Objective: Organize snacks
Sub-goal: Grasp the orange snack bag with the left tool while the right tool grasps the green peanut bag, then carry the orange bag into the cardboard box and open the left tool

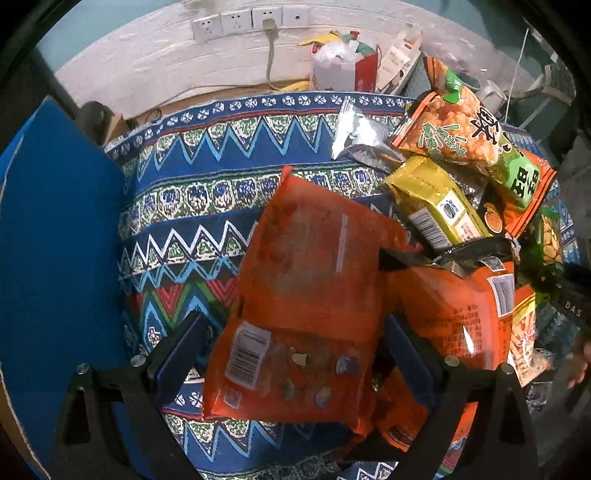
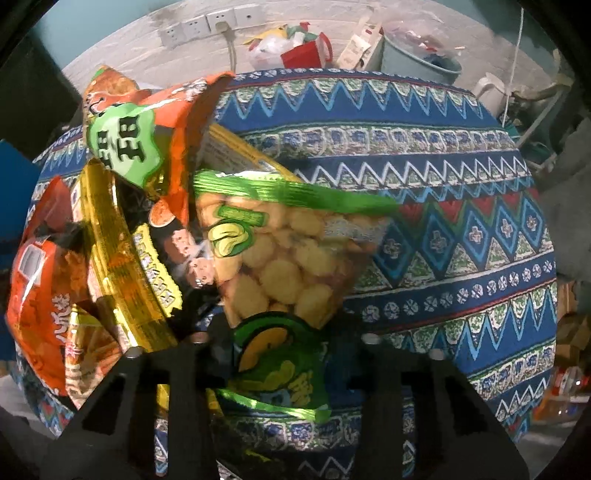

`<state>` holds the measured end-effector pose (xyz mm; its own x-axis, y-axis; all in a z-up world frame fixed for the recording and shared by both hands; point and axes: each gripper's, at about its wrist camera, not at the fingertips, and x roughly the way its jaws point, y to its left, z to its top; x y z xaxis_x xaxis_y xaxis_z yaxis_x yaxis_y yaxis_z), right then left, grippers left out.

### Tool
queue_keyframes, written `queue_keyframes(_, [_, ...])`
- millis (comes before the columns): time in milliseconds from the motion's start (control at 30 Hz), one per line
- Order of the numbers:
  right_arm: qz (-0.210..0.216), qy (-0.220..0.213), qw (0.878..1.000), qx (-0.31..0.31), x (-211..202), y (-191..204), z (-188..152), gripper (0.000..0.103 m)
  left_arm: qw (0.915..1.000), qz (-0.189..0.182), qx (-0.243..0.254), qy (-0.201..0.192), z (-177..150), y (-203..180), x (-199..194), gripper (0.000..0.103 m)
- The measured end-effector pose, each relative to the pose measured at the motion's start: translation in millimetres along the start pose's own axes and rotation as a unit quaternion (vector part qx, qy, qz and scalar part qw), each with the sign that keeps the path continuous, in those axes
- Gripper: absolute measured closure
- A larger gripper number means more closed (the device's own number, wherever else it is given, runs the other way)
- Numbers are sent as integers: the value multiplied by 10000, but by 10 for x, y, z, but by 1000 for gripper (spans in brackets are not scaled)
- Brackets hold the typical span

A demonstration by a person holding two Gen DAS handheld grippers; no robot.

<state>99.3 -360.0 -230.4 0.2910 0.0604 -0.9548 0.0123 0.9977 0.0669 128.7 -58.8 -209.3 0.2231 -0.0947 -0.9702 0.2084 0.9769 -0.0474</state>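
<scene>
A heap of snack bags lies on a patterned tablecloth [image 1: 207, 155]. Between my left gripper [image 1: 291, 350]'s blue-padded fingers [image 1: 181, 354] sits a large orange packet [image 1: 306, 295], barcode side up; the jaws stand wide on either side of it, and the left pad shows a gap to the bag, so nothing is clamped. Just right of that packet lies a second orange bag [image 1: 458, 314], and ahead of it a gold pack [image 1: 439, 206], a silver foil pouch [image 1: 358, 136] and an orange-and-green rice-cracker bag [image 1: 469, 136]. A blue panel [image 1: 55, 258] stands well to the left.

My right gripper [image 2: 282, 354] is drawn in narrow on a clear green-trimmed bag of round yellow snacks [image 2: 280, 258], gripping its lower end; the bag stretches forward from the fingertips. To its left the pile crowds in: a gold wrapper [image 2: 122, 258] and an orange bag with a green label [image 2: 129, 144]. To the right, bare cloth. Beyond the table's far edge I see wall sockets [image 1: 243, 20] and a red paper bag [image 2: 310, 51].
</scene>
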Motion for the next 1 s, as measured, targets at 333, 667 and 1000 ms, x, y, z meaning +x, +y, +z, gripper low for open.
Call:
queue_keyframes(333, [13, -434, 9990, 83, -256, -127, 30, 71, 9979, 468, 438, -71, -70, -52, -99, 6])
queue_keyframes(667, [138, -622, 9979, -121, -420, 11, 65, 71, 9984, 326, 458, -40, -21, -45, 136, 6])
queue_keyframes(1000, [194, -862, 9959, -189, -607, 96, 43, 71, 9988, 7, 397, -275, 12, -117, -16, 68])
